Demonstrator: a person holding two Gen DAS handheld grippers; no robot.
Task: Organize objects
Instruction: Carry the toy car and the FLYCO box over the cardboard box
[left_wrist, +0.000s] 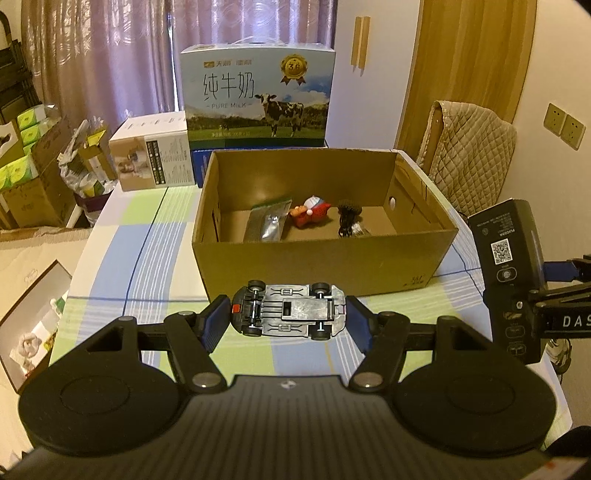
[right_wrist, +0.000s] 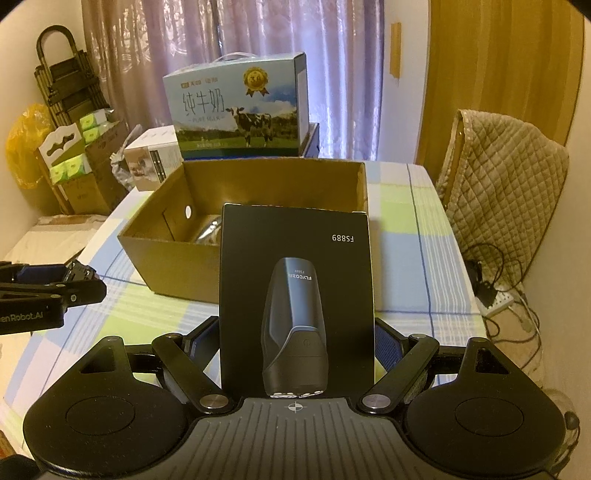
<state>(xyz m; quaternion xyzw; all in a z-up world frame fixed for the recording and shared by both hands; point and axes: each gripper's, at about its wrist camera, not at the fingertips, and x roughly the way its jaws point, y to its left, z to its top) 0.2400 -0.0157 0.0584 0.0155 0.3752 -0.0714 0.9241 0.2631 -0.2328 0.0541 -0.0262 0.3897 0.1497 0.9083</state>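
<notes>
Holding the toy car belly-up between its blue pads, our left gripper sat in the lower middle of the left wrist frame, with the jaws closed onto the car's nose and tail and the car lifted off the checked tablecloth. Just above the car in that frame stood the open cardboard box, its near wall facing us.

Our right gripper clasped the black shaver box, which filled the centre of the right wrist frame and stood upright between the fingers, printed side toward the camera. In the left wrist view the same box appeared at the right edge, beside the cardboard box rather than over it.

We judged the task to be partway done. Three things already lay on the floor of the cardboard box in the centre of the left wrist frame: a silvery pouch, a small red figure and a dark coiled cable. Both things we carried were outside the box, so two drops were left as far as we could see. No other loose item showed on the tablecloth in either view, though the grippers hid part of it.

Behind the cardboard box, in the upper middle, stood a milk carton and a smaller white box to its left; we took these for background, not things to sort.
</notes>
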